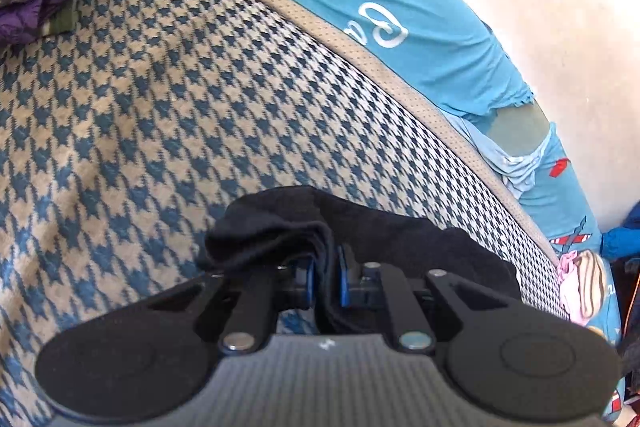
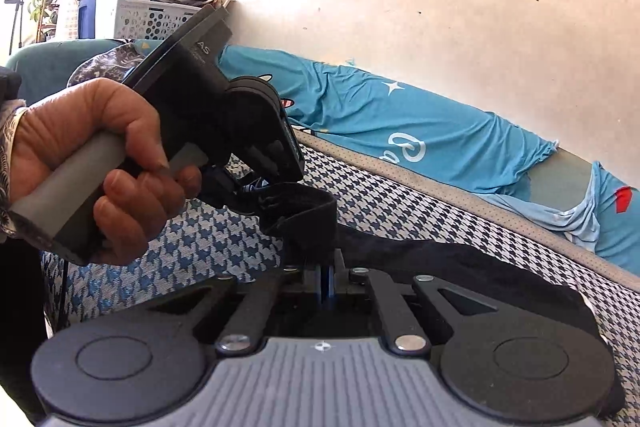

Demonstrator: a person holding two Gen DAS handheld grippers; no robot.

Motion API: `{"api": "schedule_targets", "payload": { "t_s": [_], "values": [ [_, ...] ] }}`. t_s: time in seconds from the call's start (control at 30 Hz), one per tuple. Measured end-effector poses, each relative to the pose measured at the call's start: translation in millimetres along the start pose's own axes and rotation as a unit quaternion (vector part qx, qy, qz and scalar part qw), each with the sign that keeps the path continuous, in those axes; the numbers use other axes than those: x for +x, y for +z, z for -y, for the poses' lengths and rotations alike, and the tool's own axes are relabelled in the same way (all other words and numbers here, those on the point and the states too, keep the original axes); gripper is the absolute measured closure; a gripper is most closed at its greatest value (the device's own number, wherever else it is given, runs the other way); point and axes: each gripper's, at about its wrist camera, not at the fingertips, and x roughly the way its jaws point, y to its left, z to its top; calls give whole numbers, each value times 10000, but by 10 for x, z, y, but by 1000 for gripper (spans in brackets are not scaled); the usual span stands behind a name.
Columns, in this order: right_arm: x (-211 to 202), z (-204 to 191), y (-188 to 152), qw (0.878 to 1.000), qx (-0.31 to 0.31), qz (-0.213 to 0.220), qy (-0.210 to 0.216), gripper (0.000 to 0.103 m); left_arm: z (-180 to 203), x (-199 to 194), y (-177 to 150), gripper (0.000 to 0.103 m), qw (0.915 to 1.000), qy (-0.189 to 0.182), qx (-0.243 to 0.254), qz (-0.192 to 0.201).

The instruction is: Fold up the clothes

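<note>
Both grippers are clamped on the same black garment (image 1: 360,227) right now. My left gripper (image 1: 326,281) has its blue pads squeezed around a bunched fold of it, and my right gripper (image 2: 326,281) is pressed tight on another bit, pads nearly touching. The cloth lies on the houndstooth sofa cushion (image 1: 160,87), draped off to the right. From the right wrist view my left hand (image 2: 92,163) is wrapped around the other handle. A turquoise printed cloth (image 1: 400,7) runs along the wall (image 2: 440,7) behind the cushion; a white laundry basket (image 2: 152,15) sits far back.
</note>
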Motion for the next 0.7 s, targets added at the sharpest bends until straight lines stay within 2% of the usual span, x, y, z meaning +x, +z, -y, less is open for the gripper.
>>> {"api": "schedule_targets", "payload": {
  "t_s": [0.2, 0.33, 0.5, 0.7],
  "values": [
    [-134, 334, -55, 9995, 271, 19, -189, 100, 522, 153, -33, 93, 9990, -65, 437, 28],
    [-223, 582, -125, 9971, 568, 8, -512, 100, 941, 295, -111, 93, 9969, -165, 775, -16],
    [-333, 893, -217, 9912, 950, -14, -926, 100, 1450, 587, -268, 93, 9919, -170, 1248, -155],
    [-435, 1237, -345, 9806, 1377, -93, -1390, 100, 1812, 883, -440, 93, 9890, -186, 1439, -295]
  ]
}}
